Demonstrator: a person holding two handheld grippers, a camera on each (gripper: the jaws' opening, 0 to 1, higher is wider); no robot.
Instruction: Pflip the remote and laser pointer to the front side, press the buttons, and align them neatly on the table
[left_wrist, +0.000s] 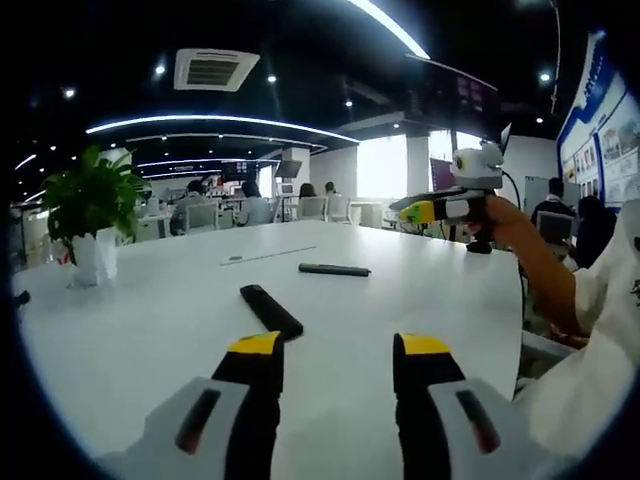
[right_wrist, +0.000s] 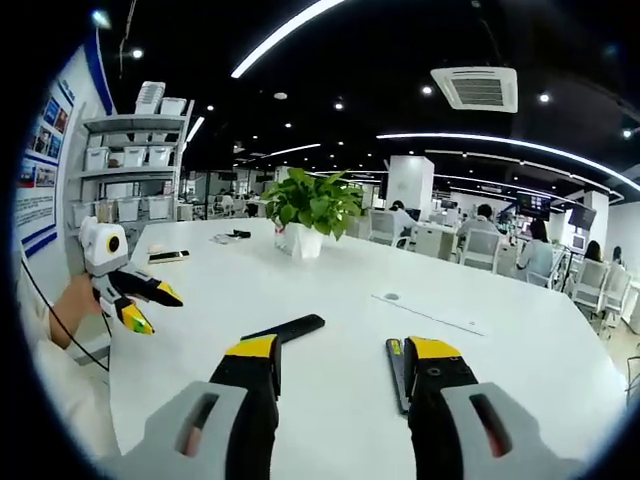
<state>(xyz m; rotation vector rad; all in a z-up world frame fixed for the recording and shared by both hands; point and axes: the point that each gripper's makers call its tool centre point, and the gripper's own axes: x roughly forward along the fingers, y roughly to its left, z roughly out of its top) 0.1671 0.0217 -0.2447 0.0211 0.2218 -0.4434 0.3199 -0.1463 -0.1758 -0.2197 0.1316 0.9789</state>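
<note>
A black remote (left_wrist: 272, 310) lies slantwise on the white table (left_wrist: 150, 320), just ahead of my left gripper (left_wrist: 340, 350), whose jaws stand open and empty. Farther off lies the slim dark laser pointer (left_wrist: 334, 269). A hand holds my right gripper (left_wrist: 440, 209) in the air at the table's right side. In the right gripper view the remote (right_wrist: 285, 328) lies ahead of the left jaw and the laser pointer (right_wrist: 397, 372) lies close beside the right jaw. My right gripper (right_wrist: 342, 350) is open with nothing in it. The left gripper (right_wrist: 140, 303) hovers open at the left.
A potted plant (left_wrist: 90, 205) (right_wrist: 310, 208) stands on the table beyond the objects. A phone (right_wrist: 168, 256) and small items lie at the far end. Shelves with bins (right_wrist: 130, 150) stand at the left. Several people sit at desks behind. A person's sleeve (left_wrist: 600, 300) is at the right.
</note>
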